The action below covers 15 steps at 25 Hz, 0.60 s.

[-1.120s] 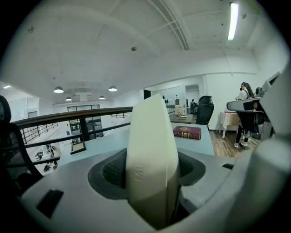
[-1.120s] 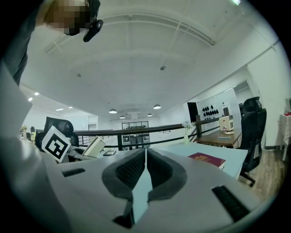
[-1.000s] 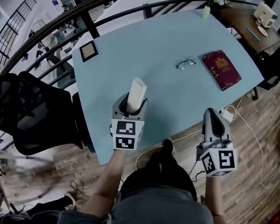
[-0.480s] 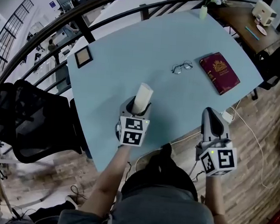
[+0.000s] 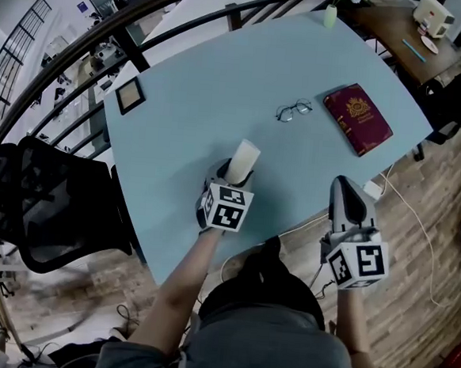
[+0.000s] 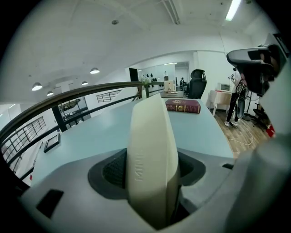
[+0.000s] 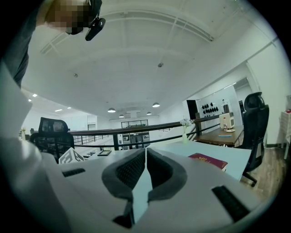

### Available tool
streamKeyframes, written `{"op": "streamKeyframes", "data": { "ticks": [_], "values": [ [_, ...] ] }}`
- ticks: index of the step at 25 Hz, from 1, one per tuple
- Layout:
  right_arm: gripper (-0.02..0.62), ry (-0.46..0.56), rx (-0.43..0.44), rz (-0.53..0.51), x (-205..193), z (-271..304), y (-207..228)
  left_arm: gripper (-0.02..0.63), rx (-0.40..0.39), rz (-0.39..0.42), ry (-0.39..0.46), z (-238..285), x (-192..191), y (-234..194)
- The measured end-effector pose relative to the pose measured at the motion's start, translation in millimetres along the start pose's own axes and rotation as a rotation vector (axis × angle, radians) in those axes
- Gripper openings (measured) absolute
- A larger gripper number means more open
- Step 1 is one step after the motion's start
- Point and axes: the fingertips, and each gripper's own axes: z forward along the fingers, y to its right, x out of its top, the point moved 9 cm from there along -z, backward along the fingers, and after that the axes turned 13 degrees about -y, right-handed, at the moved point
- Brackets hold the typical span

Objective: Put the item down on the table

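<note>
Right tongs [image 5: 344, 188] closed, empty, unmoved off table's near edge. Left tongs [image 5: 229, 176] have carried cream glasses case [image 5: 244, 158] forward from edge to well over table [image 5: 190, 97]. Case is clamped upright, not yet released, so set-down looks imminent. Embossed letters on case, possibly "MINI". Red book [image 5: 358, 119]: gold crest, title unreadable.

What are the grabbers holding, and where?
The left gripper clamps a cream case by its lower end; the top sticks out. The right gripper is shut, empty.
</note>
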Motion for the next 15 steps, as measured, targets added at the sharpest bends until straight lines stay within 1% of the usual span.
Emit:
{"op": "streamKeyframes", "data": {
  "ticks": [8,15],
  "values": [
    [0.005,-0.007,0.018,0.004,-1,3,3,0.265,0.021,0.071,-0.099,26,1,4],
    [0.005,-0.014,0.019,0.005,-1,2,5,0.265,0.024,0.084,-0.158,36,-2,6]
  ]
}}
